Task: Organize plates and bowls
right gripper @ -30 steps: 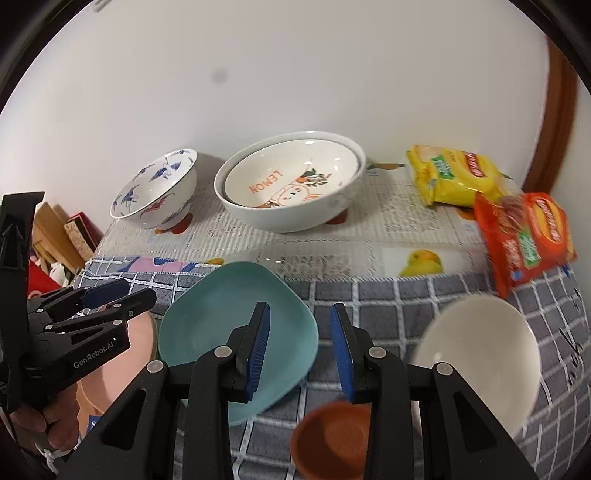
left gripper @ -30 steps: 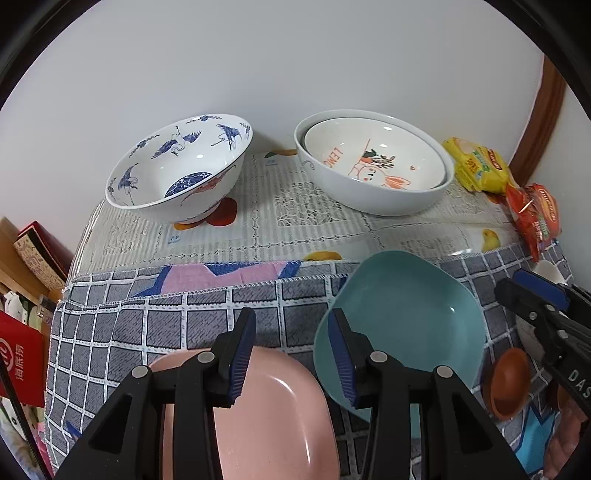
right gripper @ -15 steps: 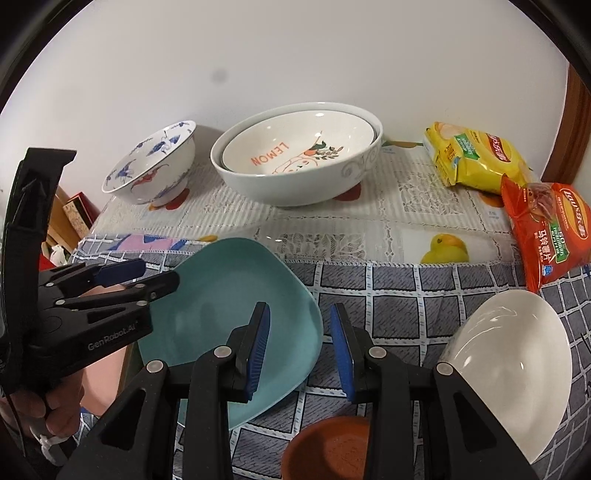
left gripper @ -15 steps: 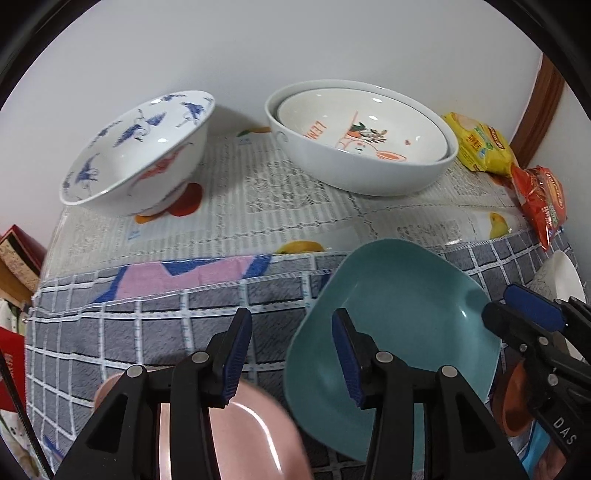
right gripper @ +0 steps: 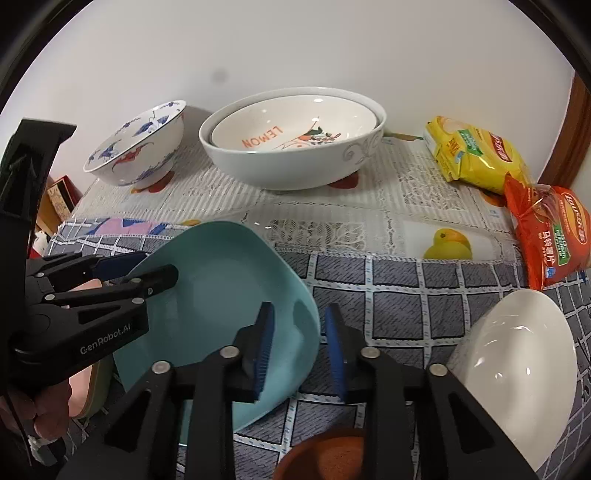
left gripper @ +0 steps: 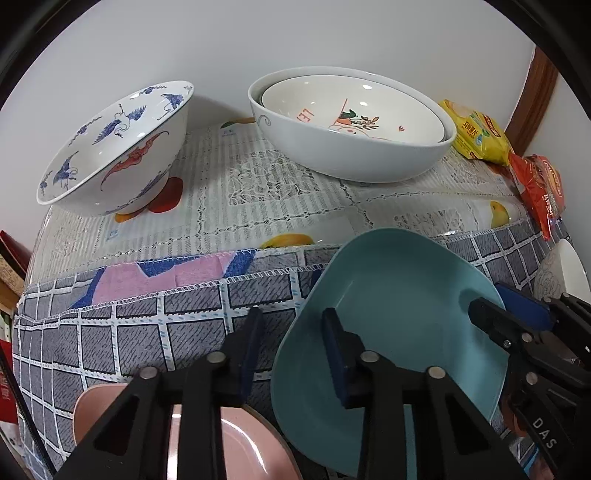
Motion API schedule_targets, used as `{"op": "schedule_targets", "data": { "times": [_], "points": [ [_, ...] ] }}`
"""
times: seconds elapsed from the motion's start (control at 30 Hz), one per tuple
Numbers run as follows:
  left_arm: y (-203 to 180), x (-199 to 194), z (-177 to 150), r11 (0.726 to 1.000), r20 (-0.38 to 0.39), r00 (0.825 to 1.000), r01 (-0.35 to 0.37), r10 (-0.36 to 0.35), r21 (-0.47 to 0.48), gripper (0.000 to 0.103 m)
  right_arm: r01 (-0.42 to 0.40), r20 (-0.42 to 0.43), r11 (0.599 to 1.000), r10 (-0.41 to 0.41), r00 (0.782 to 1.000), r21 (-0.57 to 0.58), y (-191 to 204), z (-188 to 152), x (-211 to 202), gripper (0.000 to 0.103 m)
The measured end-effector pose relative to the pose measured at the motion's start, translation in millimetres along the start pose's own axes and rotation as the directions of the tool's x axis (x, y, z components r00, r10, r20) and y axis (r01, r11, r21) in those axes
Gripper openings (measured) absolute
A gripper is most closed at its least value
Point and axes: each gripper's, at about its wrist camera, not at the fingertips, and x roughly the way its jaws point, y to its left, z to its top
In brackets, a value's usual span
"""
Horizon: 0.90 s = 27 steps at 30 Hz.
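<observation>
**Both grippers straddle the teal plate's rim**

White wall [left gripper: 295, 33] backs a desk [left gripper: 110, 332] spread with grey checked cloth in front and a lace-patterned cover behind. Only the left wrist view shows the pink plate [left gripper: 236, 443] at the near edge. Only the right wrist view shows a white bowl [right gripper: 517, 350], a small brown dish [right gripper: 328, 458], the word LEMON, and a hand [right gripper: 48, 417].

At the back, a lemon-print bowl [right gripper: 295, 125] nests inside a large white bowl [left gripper: 351, 158]. Beside them, a blue-and-white bowl [left gripper: 110, 147] holds nothing.

The teal plate [left gripper: 399, 295] lies mid-desk on the checked cloth. The left hand-held gripper [left gripper: 291, 317] and the right hand-held gripper [right gripper: 300, 310] each have the plate's rim between their jaws. Both have just been closing, but a gap shows and the pads are not yet pinching.
</observation>
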Motion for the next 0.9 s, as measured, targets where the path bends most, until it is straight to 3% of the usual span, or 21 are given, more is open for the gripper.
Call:
{"op": "schedule_targets", "data": {
  "times": [0.43,0.9],
  "points": [
    [1.8,-2.9,0.3,0.999,0.044,0.998,0.043,-0.042,-0.027,0.019,0.06,0.038,0.997,-0.062,0.997,0.042,-4.8,-3.5,4.4,0.007],
    [5.3,-39.3,2.5,0.997,0.117,0.991,0.068,-0.064,-0.035,0.018,-0.016,0.11,0.992,0.002,0.994,0.124,-14.9,5.6,-26.7,0.006]
  ]
}}
